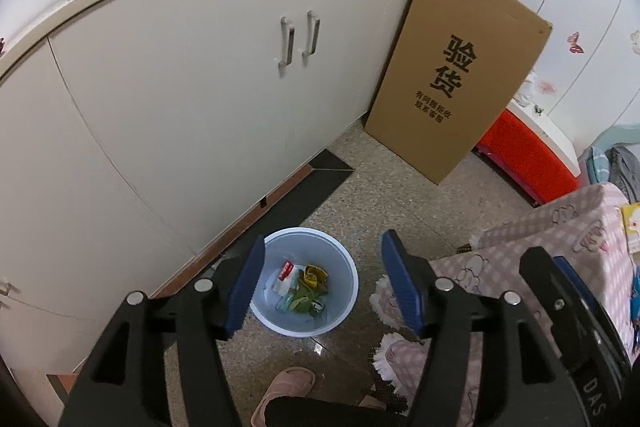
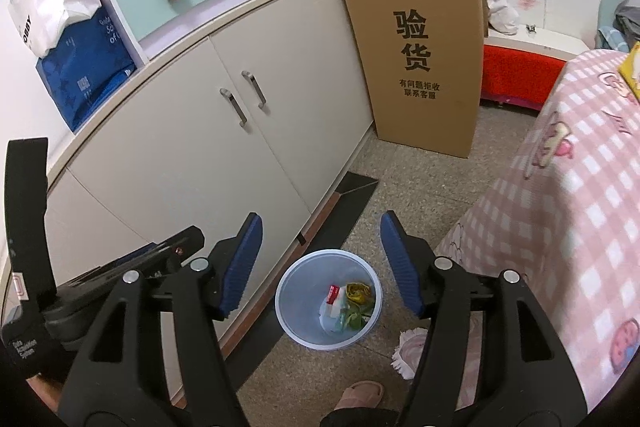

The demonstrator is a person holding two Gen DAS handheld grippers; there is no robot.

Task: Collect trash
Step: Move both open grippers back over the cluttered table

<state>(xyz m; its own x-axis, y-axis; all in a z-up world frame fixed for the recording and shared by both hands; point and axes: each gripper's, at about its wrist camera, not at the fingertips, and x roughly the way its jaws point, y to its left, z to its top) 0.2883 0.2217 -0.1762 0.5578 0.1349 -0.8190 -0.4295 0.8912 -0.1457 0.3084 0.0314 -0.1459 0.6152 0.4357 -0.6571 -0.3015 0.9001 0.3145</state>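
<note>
While both grippers hang spread wide and empty, the bin (image 1: 304, 281) stands on the floor (image 1: 400, 179) beneath them.

Left gripper (image 1: 322, 289) and right gripper (image 2: 321, 265): black arms, ribbed blue pads, nothing held. Bin: round, pale translucent plastic, holding crumpled wrappers (image 2: 348, 305) in red, yellow and green. Floor: speckled stone. Just beside the bin, a smooth beige cabinet (image 1: 192, 79) with metal bar handles; a flat cardboard box (image 2: 420, 47) leans upright further along. A pink slipper (image 1: 284, 389) lies near the bin.

The left claw (image 1: 322, 285) points downward, its blue-padded fingers (image 1: 245, 293) spread wide with nothing between them. The right claw (image 2: 322, 269) is angled downward just alongside it, equally wide and unloaded.
</note>
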